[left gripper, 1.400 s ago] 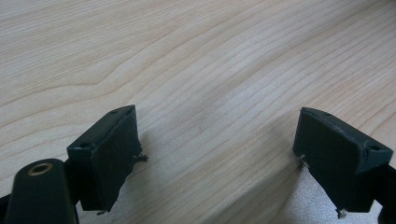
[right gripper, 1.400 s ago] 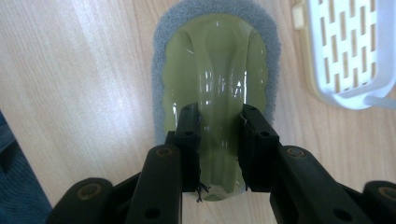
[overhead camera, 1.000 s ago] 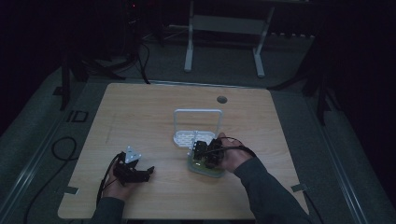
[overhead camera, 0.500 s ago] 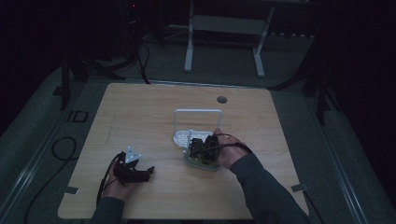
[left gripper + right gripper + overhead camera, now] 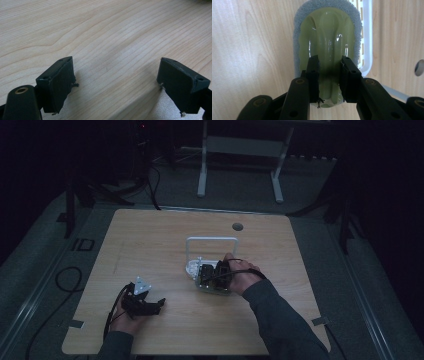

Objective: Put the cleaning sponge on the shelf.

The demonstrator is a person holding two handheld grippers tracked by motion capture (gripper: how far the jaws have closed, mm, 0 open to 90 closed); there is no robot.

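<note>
A scrubber (image 5: pixel 327 32) with a glossy green handle on a grey sponge pad lies flat on the wooden table (image 5: pixel 150 250), beside a white wire rack (image 5: pixel 367 37). My right gripper (image 5: pixel 329 65) points down at it, its two black jaws shut on the raised ridge of the handle. In the high view the right gripper (image 5: pixel 210 280) covers most of the scrubber (image 5: pixel 212 291), just in front of the rack (image 5: pixel 211 240). My left gripper (image 5: pixel 116 70) rests low over bare wood with its jaws wide apart and nothing between them; it sits near the table's front left (image 5: pixel 156 304).
A round cable hole (image 5: pixel 238 226) is set in the table behind the rack. Black cables trail off the left edge onto the floor. Metal stand legs (image 5: pixel 202 175) rise beyond the far edge. Bare wood lies between the two grippers.
My right hand has edged a little towards the rack with the scrubber still in its jaws. The left hand has stayed where it was.
</note>
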